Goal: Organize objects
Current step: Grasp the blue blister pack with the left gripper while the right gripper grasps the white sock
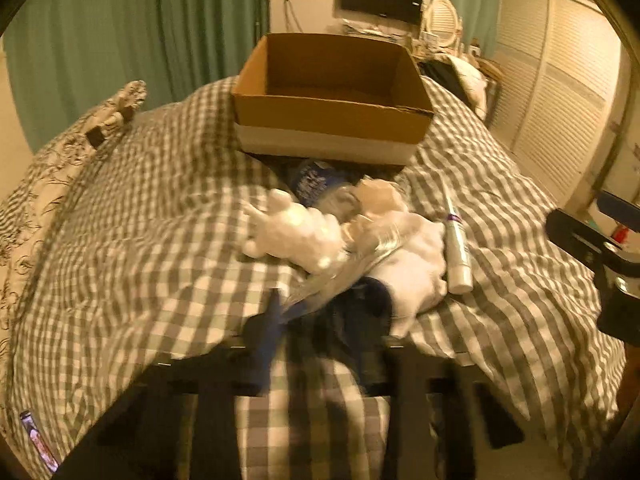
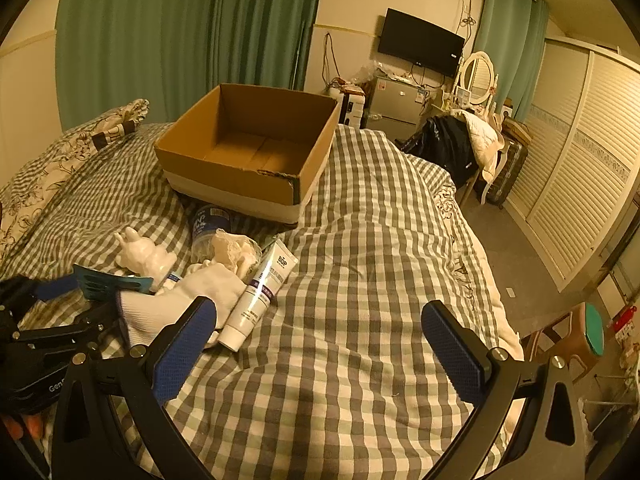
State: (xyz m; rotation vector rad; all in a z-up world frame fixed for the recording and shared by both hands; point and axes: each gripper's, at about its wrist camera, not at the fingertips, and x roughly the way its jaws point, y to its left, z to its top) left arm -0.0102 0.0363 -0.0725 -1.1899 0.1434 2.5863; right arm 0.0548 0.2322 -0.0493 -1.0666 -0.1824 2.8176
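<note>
An open, empty cardboard box [image 1: 332,92] [image 2: 248,148] stands on the checked bed. In front of it lies a pile: a white figurine [image 1: 296,232] [image 2: 148,256], a blue bottle [image 1: 316,184] [image 2: 210,220], a beige cloth [image 2: 234,250], a white glove [image 1: 416,268] [image 2: 180,304] and a white tube [image 1: 456,248] [image 2: 260,292]. My left gripper [image 1: 316,320] is blurred, close over the pile's near edge, shut on a clear plastic wrapper [image 1: 340,276]; it also shows in the right wrist view [image 2: 100,284]. My right gripper [image 2: 320,340] is open and empty above bare bedcover, right of the pile.
A patterned pillow [image 2: 60,160] lies at the bed's left. Green curtains [image 2: 180,32] hang behind. A TV [image 2: 420,46], small fridge, mirror table and a chair with clothes [image 2: 452,148] stand at the far right. Louvred wardrobe doors [image 2: 568,168] line the right wall. A stool [image 2: 576,336] stands by the bed.
</note>
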